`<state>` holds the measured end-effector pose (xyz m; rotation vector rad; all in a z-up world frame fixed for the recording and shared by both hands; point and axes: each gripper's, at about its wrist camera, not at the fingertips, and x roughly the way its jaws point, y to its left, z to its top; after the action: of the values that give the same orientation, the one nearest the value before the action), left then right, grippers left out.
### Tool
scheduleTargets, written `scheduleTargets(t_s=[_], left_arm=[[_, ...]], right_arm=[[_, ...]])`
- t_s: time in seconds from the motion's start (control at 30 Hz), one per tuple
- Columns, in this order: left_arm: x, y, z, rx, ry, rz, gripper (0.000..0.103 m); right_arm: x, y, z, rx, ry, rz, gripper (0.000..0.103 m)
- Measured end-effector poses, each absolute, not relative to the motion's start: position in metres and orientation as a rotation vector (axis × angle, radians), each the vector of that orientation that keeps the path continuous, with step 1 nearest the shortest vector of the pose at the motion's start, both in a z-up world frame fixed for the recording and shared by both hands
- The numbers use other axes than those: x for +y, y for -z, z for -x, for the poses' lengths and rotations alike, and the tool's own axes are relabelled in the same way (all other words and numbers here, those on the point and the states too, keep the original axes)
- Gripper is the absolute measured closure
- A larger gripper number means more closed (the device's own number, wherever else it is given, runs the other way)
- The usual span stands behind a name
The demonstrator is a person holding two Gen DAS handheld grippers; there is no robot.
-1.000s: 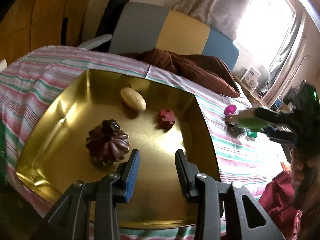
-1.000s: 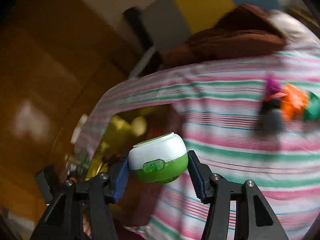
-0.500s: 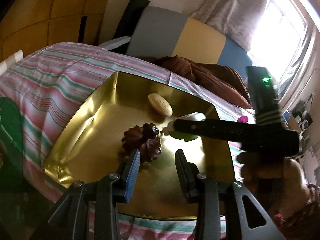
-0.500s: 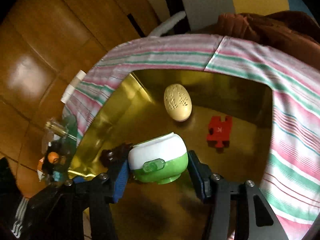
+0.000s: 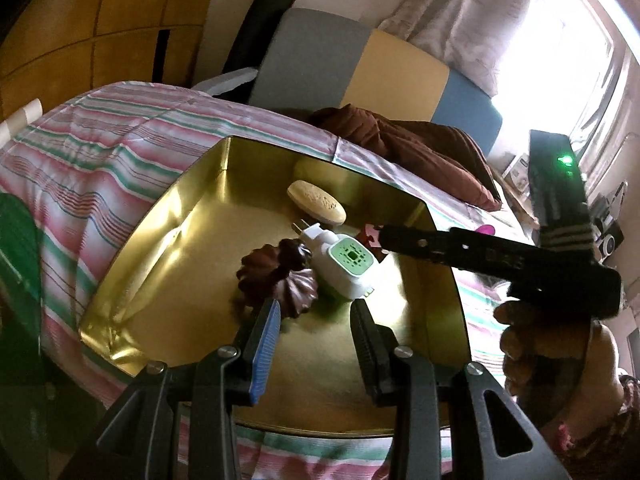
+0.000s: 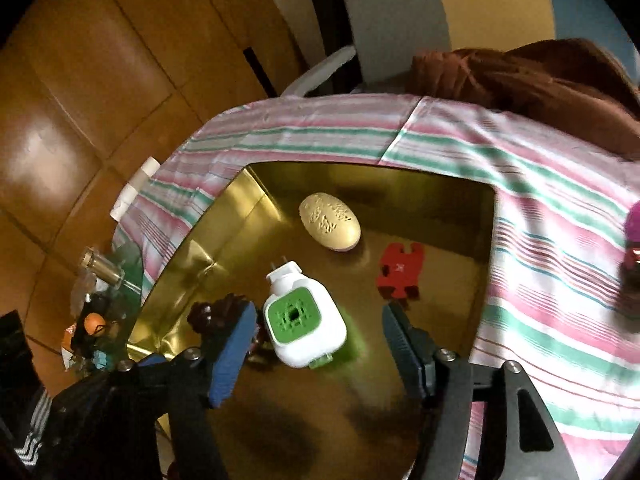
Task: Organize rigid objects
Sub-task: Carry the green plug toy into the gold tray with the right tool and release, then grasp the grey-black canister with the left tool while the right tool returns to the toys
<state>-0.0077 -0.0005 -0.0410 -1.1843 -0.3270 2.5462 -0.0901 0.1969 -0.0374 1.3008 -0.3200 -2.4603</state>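
We see the white and green plug-in device (image 6: 302,322) lying on the floor of the gold tray (image 6: 448,196), touching the dark brown fluted mould (image 5: 278,278); the oval soap (image 6: 330,226) and red puzzle piece (image 6: 400,270) lie further in; our right gripper (image 6: 316,330) is opening its jaws, pads clear of the device; our left gripper (image 5: 316,330) hangs part open, grasping nothing, over the striped bedcover (image 5: 100,144).

Tray (image 6: 224,216) front bare — plug-in (image 6: 304,320), mould (image 5: 276,276) crowd middle.

Black tongs (image 6: 316,344) — blue pad one finger, silver screws — green LED on body.
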Motion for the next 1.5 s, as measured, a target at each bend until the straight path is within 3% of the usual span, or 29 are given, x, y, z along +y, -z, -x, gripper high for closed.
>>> scheduleTargets(t_s=[0.47,1.1,1.33,1.5], left_arm=[[0.032,0.035,-0.01,-0.207,-2.48,1.117,0.067],[0.092,0.026,-0.038,-0.031,-2.348,1.058,0.067],[0.128,0.017,-0.042,0.026,-2.269,1.028,0.067],[0.164,0.007,-0.04,0.028,-2.213,1.035,0.067]], right_arm=[[0.228,0.02,0.041,-0.222,2.586,-1.281,0.028],[0.4,0.072,0.009,-0.395,2.721,-1.669,0.025],[0.461,0.072,0.019,-0.476,2.783,-1.692,0.025],[0.512,0.067,0.037,-0.423,2.947,-1.656,0.025]])
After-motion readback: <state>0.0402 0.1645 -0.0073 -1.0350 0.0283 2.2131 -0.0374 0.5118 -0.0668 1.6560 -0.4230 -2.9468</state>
